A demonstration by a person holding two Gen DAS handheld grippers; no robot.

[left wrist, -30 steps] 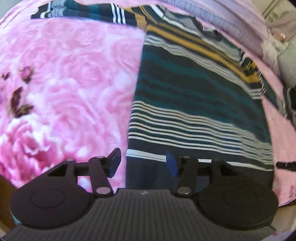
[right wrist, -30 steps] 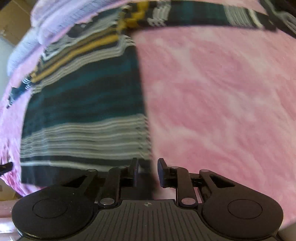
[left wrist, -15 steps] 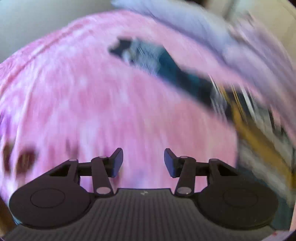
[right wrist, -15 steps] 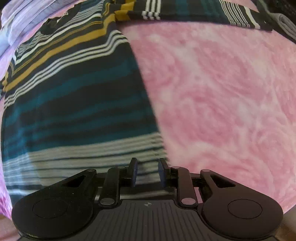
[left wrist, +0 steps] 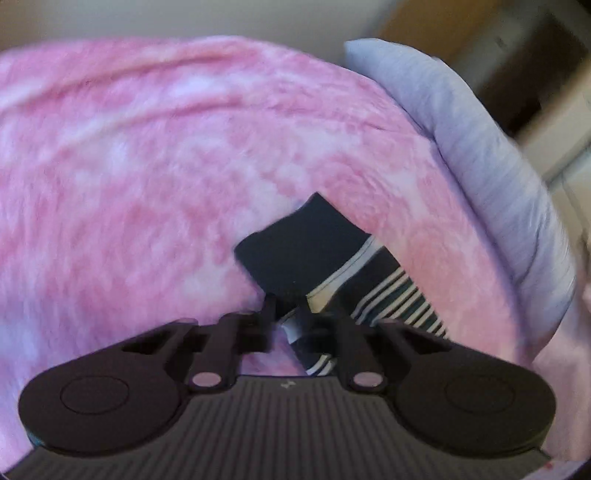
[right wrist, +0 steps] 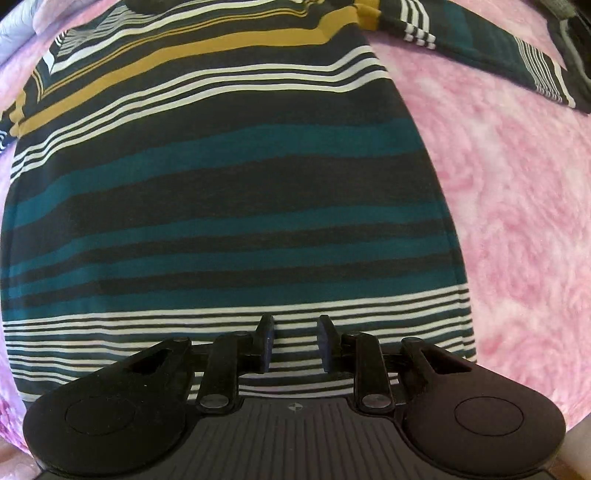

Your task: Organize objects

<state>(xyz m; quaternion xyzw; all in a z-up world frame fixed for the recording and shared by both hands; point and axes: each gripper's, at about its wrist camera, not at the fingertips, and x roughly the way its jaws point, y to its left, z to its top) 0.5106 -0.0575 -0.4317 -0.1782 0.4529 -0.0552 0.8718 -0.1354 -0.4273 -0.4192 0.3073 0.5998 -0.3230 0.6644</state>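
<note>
A striped shirt [right wrist: 229, 184] in navy, teal, white and mustard lies flat on the pink blanket [right wrist: 517, 184]. One sleeve [right wrist: 480, 40] stretches out to the upper right. My right gripper [right wrist: 294, 343] hovers over the white-striped hem, pointing down, open by a narrow gap, with nothing pinched. In the left wrist view the other sleeve's dark cuff [left wrist: 303, 251] lies on the blanket [left wrist: 147, 166]. My left gripper [left wrist: 287, 314] is closing on that sleeve just behind the cuff, and its pads press the cloth.
A lilac-grey pillow or folded cloth [left wrist: 480, 147] runs along the blanket's right edge. Blurred furniture and a wall stand behind it. A dark grey item [right wrist: 569, 22] sits at the far right past the sleeve.
My left gripper swung from the shirt's hem across the blanket to the sleeve cuff and went from open to shut on it. My right gripper slid left from the shirt's side edge onto the hem.
</note>
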